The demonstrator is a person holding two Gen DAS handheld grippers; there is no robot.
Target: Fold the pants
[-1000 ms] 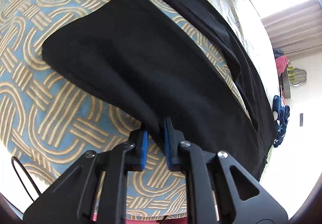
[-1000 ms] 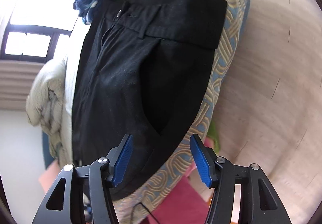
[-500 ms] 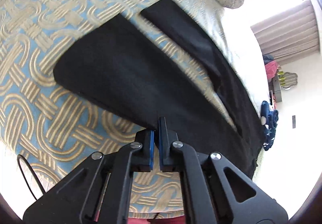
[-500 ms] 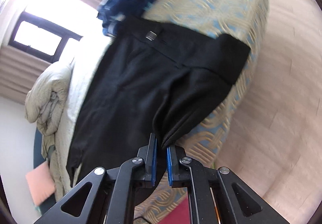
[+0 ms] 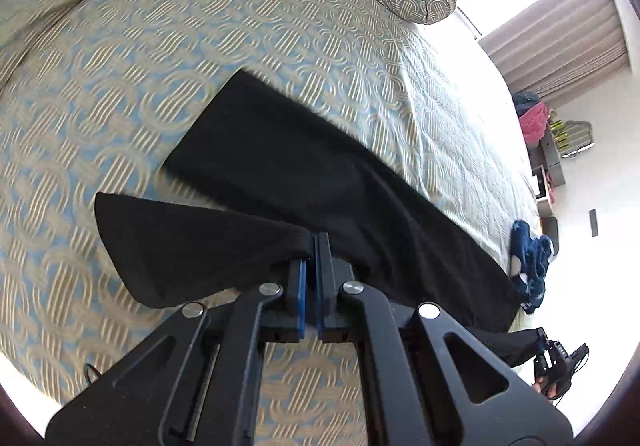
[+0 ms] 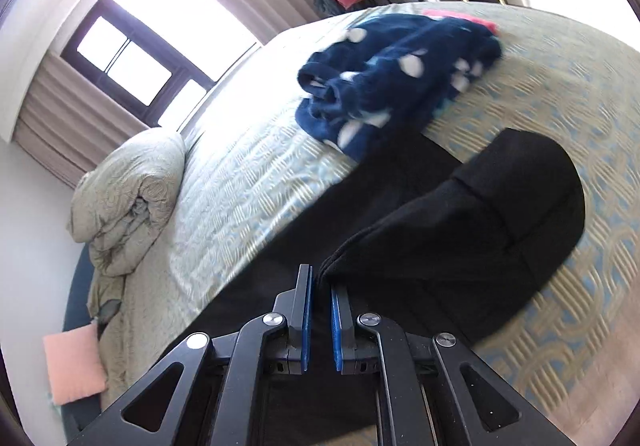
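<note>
Pants (image 5: pixel 320 173), black, along the bed's (image 5: pixel 120 45) near edge: my left tongs (image 5: pixel 311 246) clamp a leg's edge, my right tongs (image 6: pixel 320 278) clamp the waist side, both raised; lengthwise fold begun, not laid.

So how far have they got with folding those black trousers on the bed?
Early stage. Done: the black pants are laid out on the patterned bedspread, and both grippers have pinched an edge. In hand: the left gripper lifts one leg beside the other leg, while the right gripper raises the waist end near the blue spotted garment. Left: laying that half down, then folding lengthwise.
</note>
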